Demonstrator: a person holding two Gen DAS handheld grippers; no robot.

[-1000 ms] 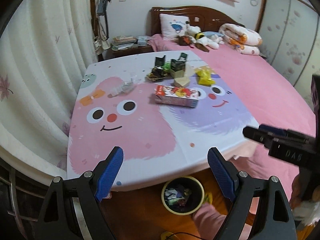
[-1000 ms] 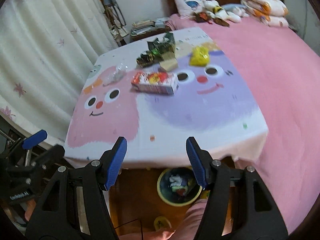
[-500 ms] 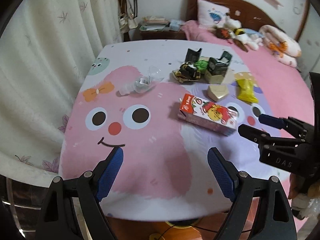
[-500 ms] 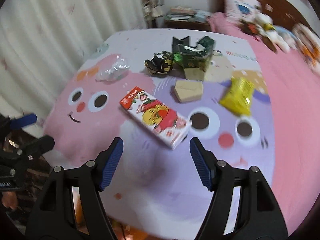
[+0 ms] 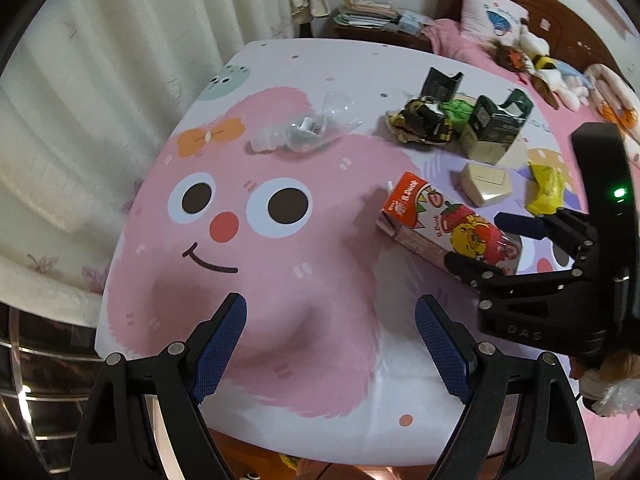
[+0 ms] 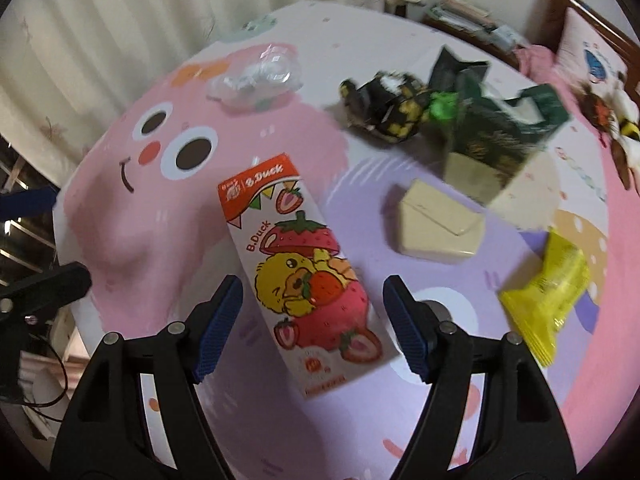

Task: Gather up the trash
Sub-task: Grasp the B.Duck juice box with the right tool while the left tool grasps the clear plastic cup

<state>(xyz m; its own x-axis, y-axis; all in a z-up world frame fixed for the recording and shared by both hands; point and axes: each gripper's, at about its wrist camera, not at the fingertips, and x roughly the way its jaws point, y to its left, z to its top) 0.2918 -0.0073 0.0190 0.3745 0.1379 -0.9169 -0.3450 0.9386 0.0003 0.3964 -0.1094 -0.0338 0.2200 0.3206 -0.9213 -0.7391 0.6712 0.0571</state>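
A red-and-white B.Duck strawberry carton (image 5: 440, 220) (image 6: 304, 264) lies flat on the cartoon tablecloth (image 5: 280, 280). My right gripper (image 6: 312, 292) (image 5: 474, 238) is open, its jaws either side of the carton's near half, not touching it as far as I can see. My left gripper (image 5: 332, 340) (image 6: 52, 240) hovers open over the pink part of the cloth, left of the carton, holding nothing. Farther back lie crumpled clear plastic (image 5: 308, 128) (image 6: 256, 76), a black-and-yellow wrapper (image 5: 424, 122), dark green boxes (image 5: 496, 128), a beige box (image 5: 484, 184) and a yellow packet (image 5: 546, 188).
A cream curtain (image 5: 100, 80) hangs along the table's left side. A pink bed with a pillow (image 5: 492, 20) and soft toys (image 5: 540, 64) lies behind and to the right. A nightstand with papers (image 5: 372, 12) stands at the back. The table's front edge (image 5: 320, 448) is just below the left gripper.
Both grippers have moved forward and lower over the table. The right gripper now straddles the carton. The bin under the table has dropped out of view.
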